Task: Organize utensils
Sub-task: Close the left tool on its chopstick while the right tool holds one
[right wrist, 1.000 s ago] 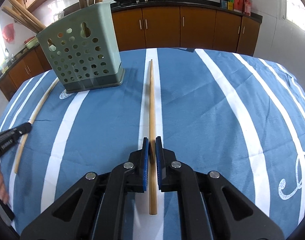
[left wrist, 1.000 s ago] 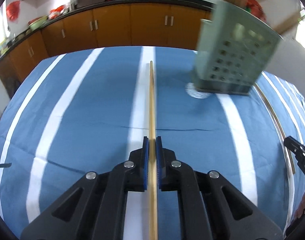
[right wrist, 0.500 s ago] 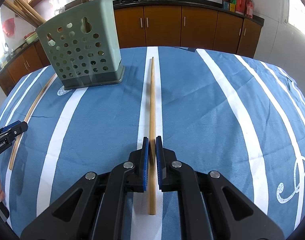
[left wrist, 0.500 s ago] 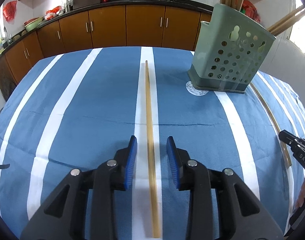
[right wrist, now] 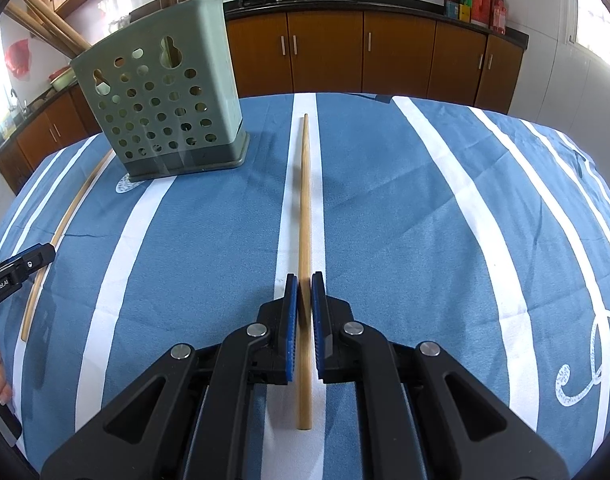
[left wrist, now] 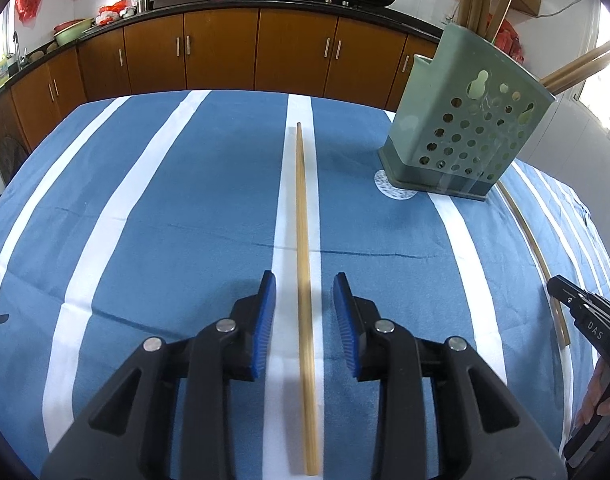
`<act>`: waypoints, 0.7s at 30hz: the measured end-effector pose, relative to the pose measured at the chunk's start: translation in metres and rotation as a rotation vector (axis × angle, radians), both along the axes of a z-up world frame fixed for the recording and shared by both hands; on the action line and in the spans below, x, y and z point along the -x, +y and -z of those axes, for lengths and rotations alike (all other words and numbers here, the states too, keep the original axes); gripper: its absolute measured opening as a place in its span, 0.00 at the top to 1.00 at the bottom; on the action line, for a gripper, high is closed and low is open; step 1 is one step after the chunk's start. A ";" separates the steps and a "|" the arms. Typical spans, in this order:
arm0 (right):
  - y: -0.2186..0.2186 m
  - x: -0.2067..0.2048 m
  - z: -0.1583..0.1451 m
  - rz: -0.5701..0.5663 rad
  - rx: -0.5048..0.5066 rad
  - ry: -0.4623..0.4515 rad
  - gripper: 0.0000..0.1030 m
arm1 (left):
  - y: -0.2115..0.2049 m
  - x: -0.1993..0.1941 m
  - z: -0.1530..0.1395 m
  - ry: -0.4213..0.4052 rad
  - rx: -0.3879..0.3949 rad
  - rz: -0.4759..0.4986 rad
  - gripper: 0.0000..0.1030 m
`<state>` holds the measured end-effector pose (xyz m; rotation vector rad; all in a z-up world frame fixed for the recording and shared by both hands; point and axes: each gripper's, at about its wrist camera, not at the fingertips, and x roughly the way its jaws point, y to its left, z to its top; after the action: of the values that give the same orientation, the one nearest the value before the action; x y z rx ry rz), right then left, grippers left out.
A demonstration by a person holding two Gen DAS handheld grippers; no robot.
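A long wooden chopstick (left wrist: 304, 264) lies on the blue striped tablecloth, between the fingers of my left gripper (left wrist: 304, 284), which is open and not touching it. In the right wrist view my right gripper (right wrist: 304, 284) is shut on another wooden chopstick (right wrist: 304, 200) that lies along a white stripe. A green perforated utensil holder (left wrist: 463, 120) stands upright at the back right with several chopsticks in it. It also shows in the right wrist view (right wrist: 161, 108), at the back left.
The table under the blue cloth with white stripes (left wrist: 165, 200) fills both views. The other gripper's tip shows at each view's edge (left wrist: 585, 316) (right wrist: 17, 272). Brown kitchen cabinets (left wrist: 225, 52) run behind the table.
My left gripper has opened and let go of its chopstick, which now lies on the cloth between the fingers. My right gripper stays shut on its chopstick.
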<state>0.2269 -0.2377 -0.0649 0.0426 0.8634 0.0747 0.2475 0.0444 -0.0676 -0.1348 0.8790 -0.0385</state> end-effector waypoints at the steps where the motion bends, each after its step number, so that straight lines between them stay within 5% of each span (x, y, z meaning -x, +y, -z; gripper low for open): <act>1: 0.000 0.000 0.000 0.000 0.000 0.000 0.92 | 0.000 0.000 0.000 0.000 0.001 0.000 0.69; 10: 0.001 0.000 0.000 0.001 0.002 0.000 0.92 | 0.001 0.000 0.001 -0.002 0.013 0.002 0.70; 21: -0.001 -0.001 0.000 0.002 -0.006 0.001 0.92 | -0.001 0.008 0.001 0.007 -0.059 0.018 0.85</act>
<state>0.2274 -0.2383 -0.0651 0.0489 0.8642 0.0754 0.2396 0.0434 -0.0682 -0.0719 0.8879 -0.0290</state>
